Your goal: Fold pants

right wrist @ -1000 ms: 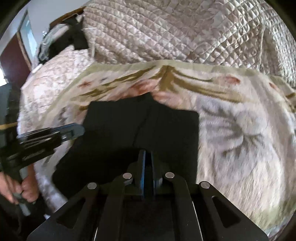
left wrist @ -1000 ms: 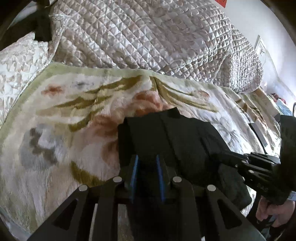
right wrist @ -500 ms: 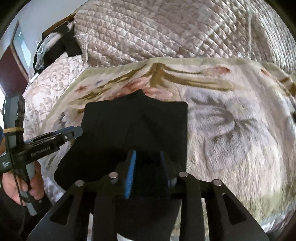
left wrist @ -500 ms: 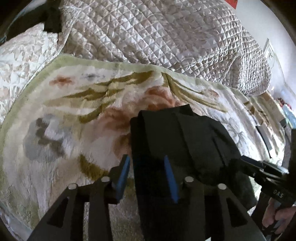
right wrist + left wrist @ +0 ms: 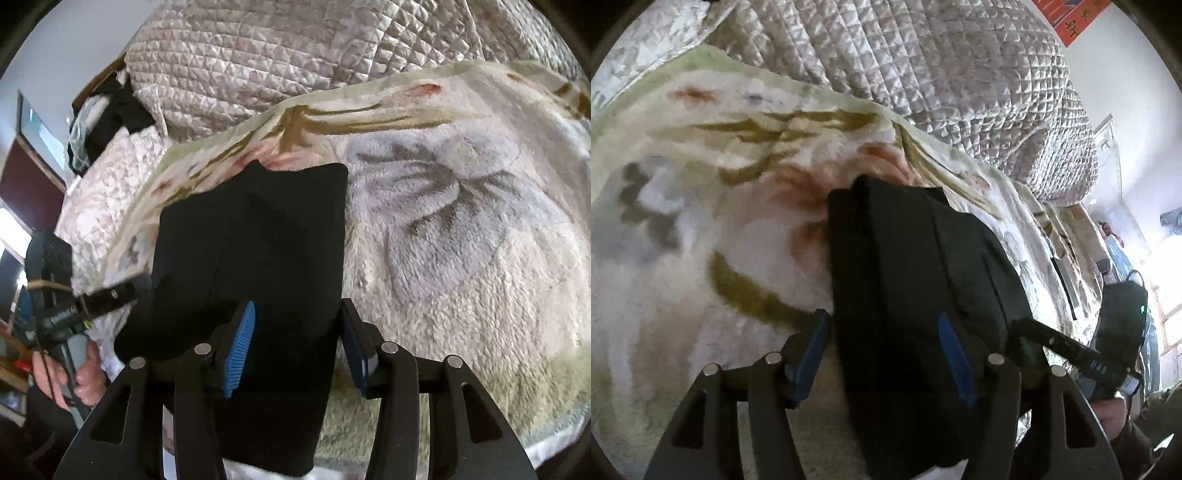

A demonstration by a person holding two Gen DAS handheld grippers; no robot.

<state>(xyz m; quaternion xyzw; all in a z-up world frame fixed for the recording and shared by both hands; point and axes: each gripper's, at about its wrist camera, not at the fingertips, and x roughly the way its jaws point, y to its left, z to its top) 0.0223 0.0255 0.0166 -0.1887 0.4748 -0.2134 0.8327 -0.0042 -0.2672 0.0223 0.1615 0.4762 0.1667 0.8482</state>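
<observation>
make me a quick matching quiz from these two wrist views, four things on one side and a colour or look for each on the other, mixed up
Things:
1. pants
2. blanket
3. quilt
4. gripper pads

Looks:
A. blue
B. shiny, stitched in small squares
C. black
D. fluffy, pale with a flower print

Pairs: 1-C, 2-D, 3-B, 4-A
</observation>
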